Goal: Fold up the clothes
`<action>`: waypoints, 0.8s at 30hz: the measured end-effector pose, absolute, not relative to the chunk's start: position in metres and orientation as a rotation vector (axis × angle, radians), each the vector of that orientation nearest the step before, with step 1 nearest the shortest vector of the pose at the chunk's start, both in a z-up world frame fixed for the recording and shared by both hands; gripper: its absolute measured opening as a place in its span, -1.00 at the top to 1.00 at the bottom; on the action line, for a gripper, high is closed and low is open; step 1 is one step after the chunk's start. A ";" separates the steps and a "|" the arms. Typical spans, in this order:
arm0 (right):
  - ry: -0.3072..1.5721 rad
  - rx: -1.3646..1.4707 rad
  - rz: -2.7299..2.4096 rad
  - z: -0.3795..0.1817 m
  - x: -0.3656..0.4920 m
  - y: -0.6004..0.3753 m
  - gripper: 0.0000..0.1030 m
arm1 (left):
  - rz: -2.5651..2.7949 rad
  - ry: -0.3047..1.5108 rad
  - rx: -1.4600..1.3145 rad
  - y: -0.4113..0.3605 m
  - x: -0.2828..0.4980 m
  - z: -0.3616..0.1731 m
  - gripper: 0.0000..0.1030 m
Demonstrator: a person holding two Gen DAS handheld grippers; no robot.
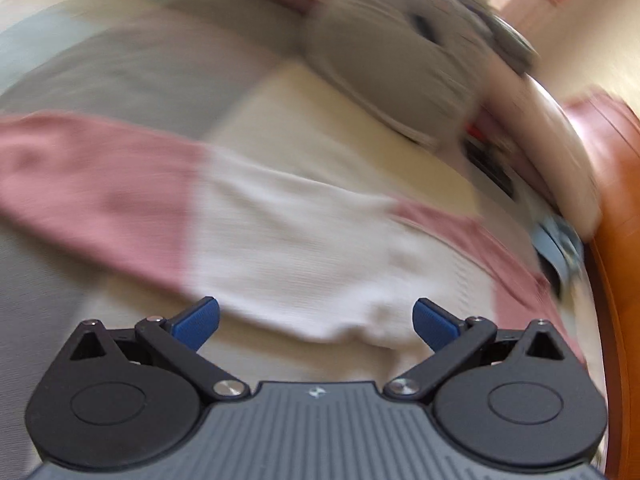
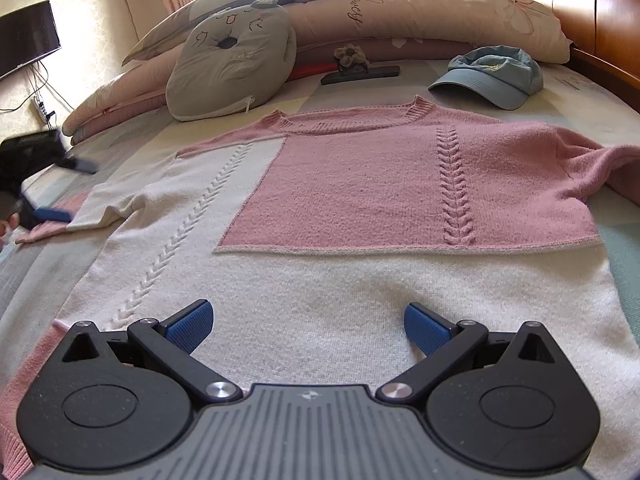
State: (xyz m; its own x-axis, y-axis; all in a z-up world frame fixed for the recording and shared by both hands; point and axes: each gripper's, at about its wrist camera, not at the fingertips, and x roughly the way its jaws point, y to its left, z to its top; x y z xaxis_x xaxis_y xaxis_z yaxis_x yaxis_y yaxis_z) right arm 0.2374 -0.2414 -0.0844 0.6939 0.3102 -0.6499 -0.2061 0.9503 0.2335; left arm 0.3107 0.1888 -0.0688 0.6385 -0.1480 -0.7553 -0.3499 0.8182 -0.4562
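A pink and white knit sweater (image 2: 340, 208) lies flat on the bed, collar away from me, both sleeves spread out. My right gripper (image 2: 307, 326) hovers open above its white lower hem, nothing between the blue pads. In the blurred left wrist view, the sweater's pink-and-white left sleeve (image 1: 240, 232) stretches across the bed just in front of my left gripper (image 1: 316, 322), which is open and empty. That left gripper (image 2: 52, 192) also shows at the far left of the right wrist view, beside the sleeve's pink cuff.
A grey cat cushion (image 2: 232, 68) and long pink pillows (image 2: 420, 20) line the head of the bed. A blue cap (image 2: 492, 76) and a dark phone-like slab (image 2: 360, 74) lie beyond the collar. A wooden headboard (image 2: 580, 12) stands right; a TV (image 2: 24, 36) hangs left.
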 end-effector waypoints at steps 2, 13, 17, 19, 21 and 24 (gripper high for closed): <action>0.750 0.150 0.289 -0.085 0.238 -0.242 -1.00 | 0.151 0.886 -0.686 0.208 0.302 -0.083 -0.98; 0.736 0.075 0.274 -0.088 0.237 -0.232 -1.00 | 0.174 0.743 -0.696 0.226 0.310 -0.090 -0.98; 0.738 0.090 0.280 -0.087 0.237 -0.235 -1.00 | 0.333 0.743 -0.670 0.237 0.311 -0.084 -0.98; 0.741 0.105 0.282 -0.086 0.238 -0.237 -1.00 | 0.364 0.752 -0.662 0.235 0.311 -0.076 -0.98; 0.742 0.119 0.286 -0.086 0.238 -0.238 -1.00 | 0.360 0.749 -0.592 0.223 0.311 -0.064 -0.98; 0.744 0.130 0.285 -0.085 0.237 -0.239 -1.00 | 0.293 0.728 -0.504 0.202 0.315 -0.047 -0.98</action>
State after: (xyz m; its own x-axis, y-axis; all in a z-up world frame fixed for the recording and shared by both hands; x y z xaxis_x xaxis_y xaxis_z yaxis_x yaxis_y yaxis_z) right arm 0.2374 -0.2391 -0.0852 0.6996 0.3008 -0.6482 -0.2090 0.9535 0.2169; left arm 0.3154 0.2021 -0.0473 0.7141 0.0818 -0.6952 -0.4226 0.8422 -0.3349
